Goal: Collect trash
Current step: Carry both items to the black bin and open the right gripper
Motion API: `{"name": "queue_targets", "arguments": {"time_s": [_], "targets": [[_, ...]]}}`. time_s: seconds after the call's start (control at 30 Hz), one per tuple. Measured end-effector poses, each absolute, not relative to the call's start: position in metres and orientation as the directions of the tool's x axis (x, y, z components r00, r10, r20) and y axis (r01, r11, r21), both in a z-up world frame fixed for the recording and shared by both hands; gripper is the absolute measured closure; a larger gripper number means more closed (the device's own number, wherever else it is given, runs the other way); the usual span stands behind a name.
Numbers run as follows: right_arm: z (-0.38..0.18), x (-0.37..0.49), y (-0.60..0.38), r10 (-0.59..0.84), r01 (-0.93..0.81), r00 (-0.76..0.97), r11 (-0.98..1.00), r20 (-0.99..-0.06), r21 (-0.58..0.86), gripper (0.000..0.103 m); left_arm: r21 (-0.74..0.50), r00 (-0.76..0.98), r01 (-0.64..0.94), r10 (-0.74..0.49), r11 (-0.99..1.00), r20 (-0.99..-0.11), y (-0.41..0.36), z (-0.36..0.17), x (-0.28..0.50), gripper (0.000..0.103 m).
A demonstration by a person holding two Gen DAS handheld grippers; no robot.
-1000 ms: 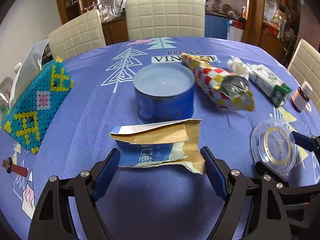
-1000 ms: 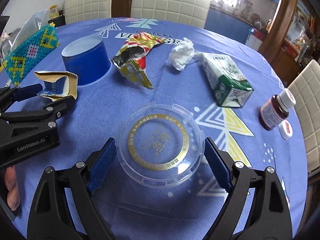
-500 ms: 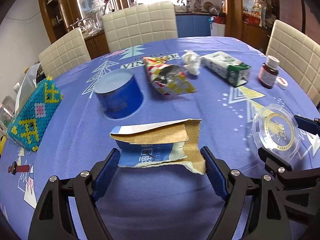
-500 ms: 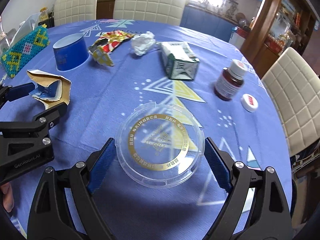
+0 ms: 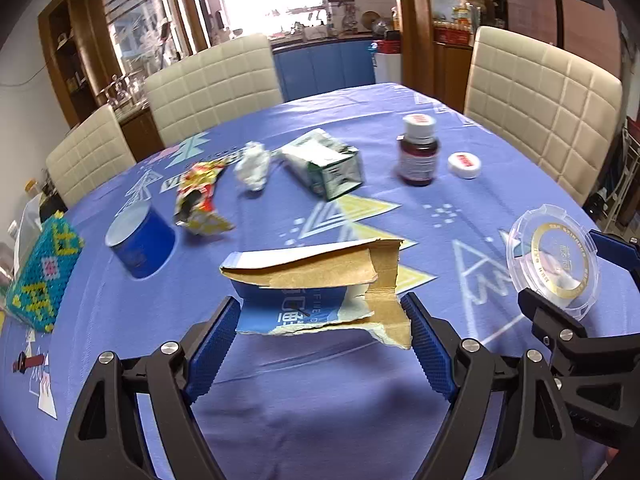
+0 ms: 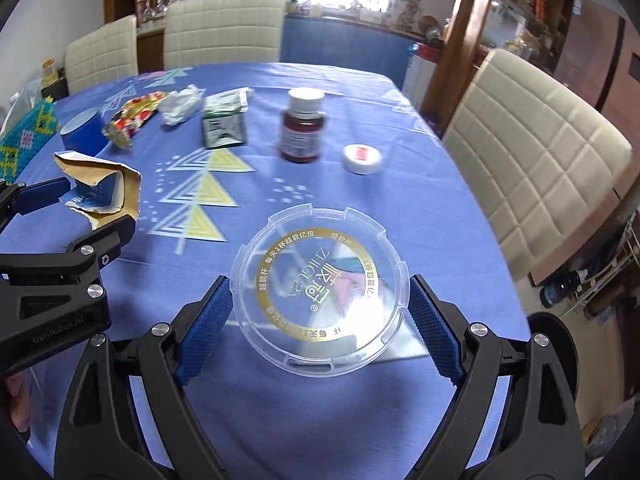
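Now left tongs (image 5: 322,326) clamp torn carton (image 5: 320,288); right tongs (image 6: 320,312) apparently pinch clear lid (image 6: 320,292) edgewise.

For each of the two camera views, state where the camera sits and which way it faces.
Left wrist: on the left gripper, facing forward across the table; its fingers clamp torn cardboard.
Right wrist: on the right gripper, facing forward; its fingers clamp a clear lid.
Shared: each view shows the other gripper, plus the brown bottle.

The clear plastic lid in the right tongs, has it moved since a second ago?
Yes. The clear plastic lid has swung right: it was level with the green carton; now it sits beyond the brown bottle, nearer the table edge.
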State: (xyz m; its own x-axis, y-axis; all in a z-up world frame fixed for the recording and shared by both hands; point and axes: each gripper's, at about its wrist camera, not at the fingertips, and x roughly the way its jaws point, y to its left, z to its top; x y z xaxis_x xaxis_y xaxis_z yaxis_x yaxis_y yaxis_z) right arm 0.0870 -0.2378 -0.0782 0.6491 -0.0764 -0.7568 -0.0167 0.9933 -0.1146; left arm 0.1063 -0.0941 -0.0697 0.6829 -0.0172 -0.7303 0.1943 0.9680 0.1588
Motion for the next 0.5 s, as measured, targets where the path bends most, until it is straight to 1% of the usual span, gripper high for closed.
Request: {"name": "queue_targets", "arguments": {"time_s": [0.3,0.5], "targets": [[-0.074,0.061,-0.328,-0.15,0.129,0.649,0.988,-0.746,-0.086,0.016,0.179,0.69,0.303,-0.086,0.936,-0.719,-0.177,-0.063,0.094,0.024],[-0.072,0.047,-0.37,-0.189,0.193,0.643,0.978,-0.743,-0.082,0.016,0.182,0.686,0.37,-0.136,0.911,-0.715,-0.226,-0.059,0.087,0.024]]}}
